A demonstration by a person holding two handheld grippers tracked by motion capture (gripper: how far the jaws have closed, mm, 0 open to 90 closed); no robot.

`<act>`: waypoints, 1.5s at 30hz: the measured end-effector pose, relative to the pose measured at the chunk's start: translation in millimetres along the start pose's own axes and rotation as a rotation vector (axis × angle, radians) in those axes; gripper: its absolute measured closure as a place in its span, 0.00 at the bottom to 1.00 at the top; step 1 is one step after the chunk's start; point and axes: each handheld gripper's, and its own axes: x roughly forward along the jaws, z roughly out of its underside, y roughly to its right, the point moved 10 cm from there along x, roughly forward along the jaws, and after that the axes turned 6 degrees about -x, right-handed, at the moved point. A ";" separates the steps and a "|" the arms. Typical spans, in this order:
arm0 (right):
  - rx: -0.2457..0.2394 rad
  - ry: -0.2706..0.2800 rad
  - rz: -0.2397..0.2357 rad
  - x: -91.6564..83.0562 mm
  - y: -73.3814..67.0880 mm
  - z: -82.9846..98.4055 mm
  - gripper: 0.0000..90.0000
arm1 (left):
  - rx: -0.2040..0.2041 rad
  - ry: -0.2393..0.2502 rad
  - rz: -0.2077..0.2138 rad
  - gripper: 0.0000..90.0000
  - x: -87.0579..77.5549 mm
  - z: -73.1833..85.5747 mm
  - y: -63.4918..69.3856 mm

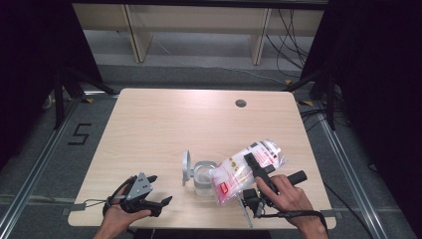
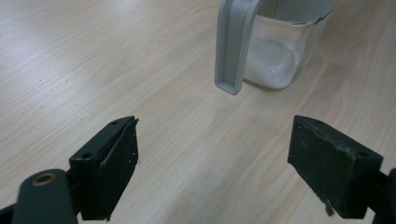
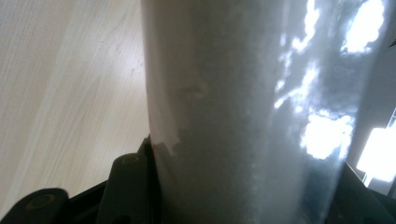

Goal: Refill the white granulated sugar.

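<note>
A clear plastic bag of white grains (image 1: pixel 246 168) with red print is held tilted over a clear jar (image 1: pixel 203 178) at the table's front middle. My right gripper (image 1: pixel 253 167) is shut on the bag, whose mouth end points down at the jar's open top. In the right gripper view the bag (image 3: pixel 247 112) stands between the jaws. The jar (image 2: pixel 275 51) has a grey hinged lid (image 1: pixel 186 168) standing open at its left, and white grains lie in its bottom. My left gripper (image 1: pixel 160 189) rests open on the table to the jar's left, its jaws wide apart with nothing between them (image 2: pixel 212 163).
The light wooden table (image 1: pixel 164 124) has a round cable hole (image 1: pixel 241 103) near its far edge. Dark curtains and metal floor rails flank the table. A pale shelf frame stands beyond it.
</note>
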 end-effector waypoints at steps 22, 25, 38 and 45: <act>0.010 -0.009 -0.014 -3.5 -1.0 1.9 0.60 | 0.002 0.008 0.004 0.17 0.3 -0.9 0.2; 0.037 -0.004 -0.005 -2.9 -1.9 0.6 0.60 | 0.001 0.007 0.002 0.17 0.1 -0.8 0.2; 0.048 -0.015 -0.012 0.8 -4.0 5.3 0.60 | -0.015 -0.005 -0.003 0.17 -0.3 0.6 0.6; 0.018 -0.003 0.000 -3.7 1.3 3.0 0.60 | -0.011 -0.011 -0.005 0.17 -0.4 1.2 0.1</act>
